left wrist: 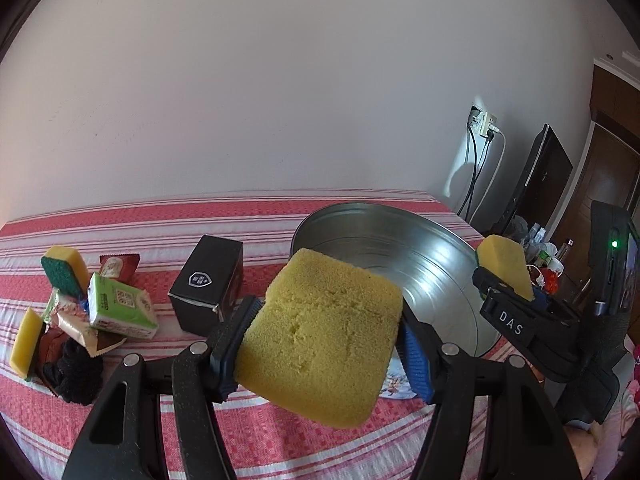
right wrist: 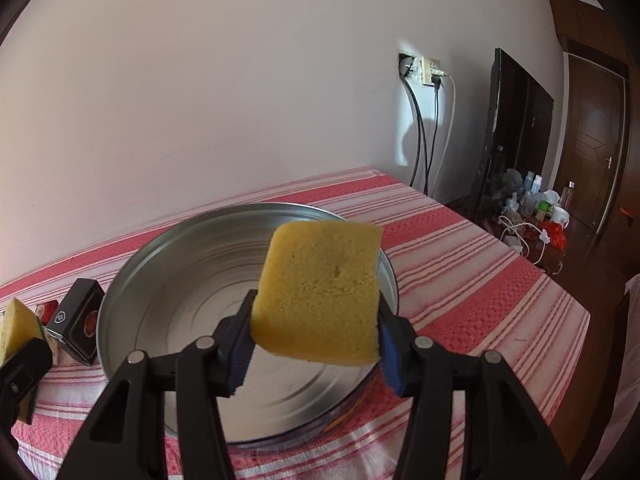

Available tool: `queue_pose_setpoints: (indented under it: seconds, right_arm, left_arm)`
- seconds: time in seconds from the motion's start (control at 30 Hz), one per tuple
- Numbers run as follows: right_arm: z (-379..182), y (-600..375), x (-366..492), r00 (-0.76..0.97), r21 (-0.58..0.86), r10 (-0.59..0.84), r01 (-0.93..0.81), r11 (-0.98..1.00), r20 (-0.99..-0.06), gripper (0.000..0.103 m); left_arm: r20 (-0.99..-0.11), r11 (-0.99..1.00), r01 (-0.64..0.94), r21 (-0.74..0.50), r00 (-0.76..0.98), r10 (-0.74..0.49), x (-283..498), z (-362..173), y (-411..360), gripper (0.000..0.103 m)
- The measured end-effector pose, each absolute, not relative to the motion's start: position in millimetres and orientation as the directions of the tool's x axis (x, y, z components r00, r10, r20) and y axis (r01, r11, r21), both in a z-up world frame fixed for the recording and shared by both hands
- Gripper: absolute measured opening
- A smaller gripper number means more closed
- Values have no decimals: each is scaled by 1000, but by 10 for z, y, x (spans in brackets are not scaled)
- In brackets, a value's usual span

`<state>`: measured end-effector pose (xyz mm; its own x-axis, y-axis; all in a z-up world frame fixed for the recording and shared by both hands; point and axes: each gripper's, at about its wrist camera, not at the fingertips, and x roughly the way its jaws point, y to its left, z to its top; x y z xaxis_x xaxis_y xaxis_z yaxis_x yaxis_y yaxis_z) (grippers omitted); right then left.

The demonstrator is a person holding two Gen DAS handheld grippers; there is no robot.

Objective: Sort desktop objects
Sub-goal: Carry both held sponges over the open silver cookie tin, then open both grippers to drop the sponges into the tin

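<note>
My left gripper (left wrist: 324, 340) is shut on a yellow sponge (left wrist: 320, 336), held above the striped cloth just left of a round metal tray (left wrist: 440, 264). My right gripper (right wrist: 314, 332) is shut on a second yellow sponge (right wrist: 320, 292), held over the tray (right wrist: 168, 312). The right gripper and its sponge (left wrist: 506, 266) show at the tray's right side in the left wrist view. The left gripper's sponge (right wrist: 18, 330) shows at the left edge of the right wrist view.
A black box (left wrist: 208, 288) stands left of the tray. Further left lies a pile: two more sponges (left wrist: 66, 270), a green tissue pack (left wrist: 120, 304), snack packets (left wrist: 116, 266) and a black cloth (left wrist: 76, 372). The red striped cloth (left wrist: 280, 432) ends at the right; a TV (right wrist: 516, 128) and clutter stand beyond.
</note>
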<state>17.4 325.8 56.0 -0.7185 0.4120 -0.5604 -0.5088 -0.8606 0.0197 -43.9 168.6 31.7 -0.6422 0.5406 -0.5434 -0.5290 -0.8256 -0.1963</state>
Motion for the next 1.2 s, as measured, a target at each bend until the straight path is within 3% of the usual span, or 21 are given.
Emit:
queue_pose_setpoints:
  seconds: [0.7, 0.73, 0.8, 0.9, 1.1, 1.2]
  right_arm:
    - [288, 3454, -361, -667, -50, 353, -428, -902, -656, 55]
    - [294, 3447, -379, -662, -61, 360, -429, -901, -658, 56]
    - [307, 3434, -385, -657, -97, 401, -449, -888, -639, 72]
    - [338, 3412, -334, -665, -149, 482, -494, -857, -571, 88]
    - [379, 3424, -169, -730, -98, 515, -533, -841, -450, 90]
    - [440, 3441, -82, -750, -77, 533, -551, -831, -392, 95]
  left_arm:
    - [-640, -856, -496, -147, -611, 465, -869, -4, 2450, 67]
    - [-637, -858, -493, -144, -618, 462, -874, -15, 2449, 67]
    - [-631, -874, -471, -120, -643, 434, -875, -14, 2467, 67]
    - [-623, -880, -459, -121, -655, 428, -882, -27, 2473, 68]
    - [-574, -878, -451, -160, -681, 455, -861, -31, 2436, 75]
    - [-528, -886, -435, -163, -720, 450, -818, 13, 2377, 86]
